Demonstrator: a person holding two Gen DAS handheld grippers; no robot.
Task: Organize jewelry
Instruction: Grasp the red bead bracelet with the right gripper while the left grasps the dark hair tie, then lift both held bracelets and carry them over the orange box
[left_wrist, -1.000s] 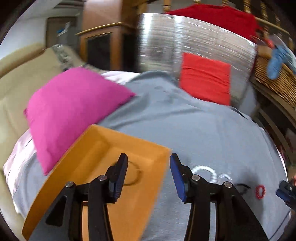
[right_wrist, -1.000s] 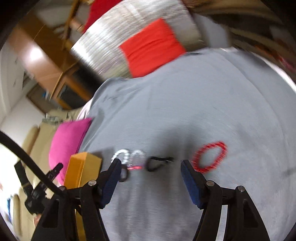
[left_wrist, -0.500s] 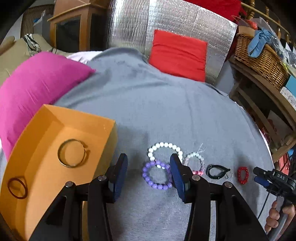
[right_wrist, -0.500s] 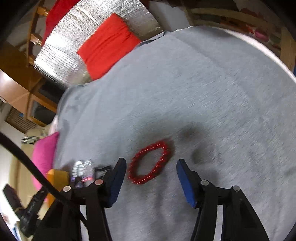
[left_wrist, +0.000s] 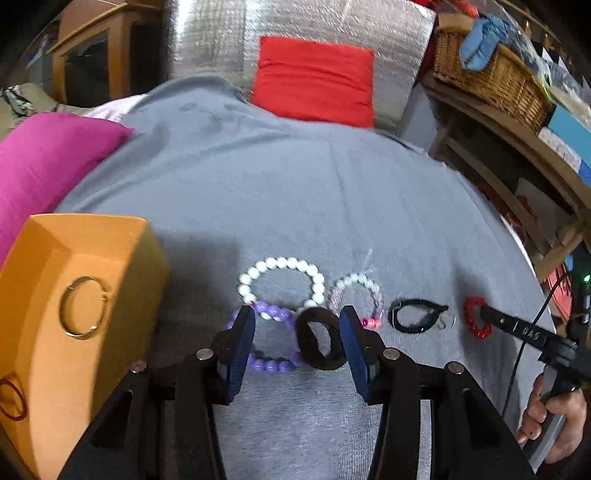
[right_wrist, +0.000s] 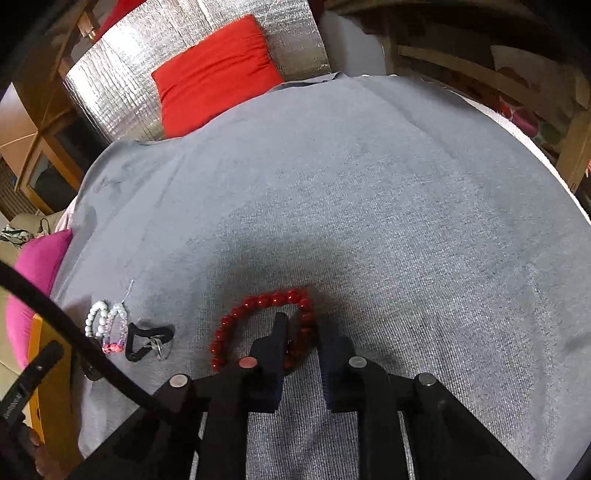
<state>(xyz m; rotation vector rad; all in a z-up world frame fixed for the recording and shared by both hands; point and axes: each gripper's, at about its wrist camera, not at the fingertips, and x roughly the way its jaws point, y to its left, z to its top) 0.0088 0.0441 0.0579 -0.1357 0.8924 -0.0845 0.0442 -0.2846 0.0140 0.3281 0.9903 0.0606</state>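
A grey fabric sheet (left_wrist: 295, 192) is covering the surface – a silver quilted foil panel (left_wrist: 214, 37) is standing behind, a wooden glass-fronted cabinet (left_wrist: 92, 62) sitting beside it.

A grey blanket (left_wrist: 295, 192) covers the bed. A red cushion (left_wrist: 314, 79) leans against a silver foil panel (left_wrist: 221, 37) at its far end, and a pink pillow (left_wrist: 40, 162) lies at the left edge. On the wooden shelf (left_wrist: 517, 147) to the right stands a wicker basket (left_wrist: 491, 77) holding a blue cloth (left_wrist: 480, 33). A wooden cabinet (left_wrist: 92, 55) stands behind on the left.
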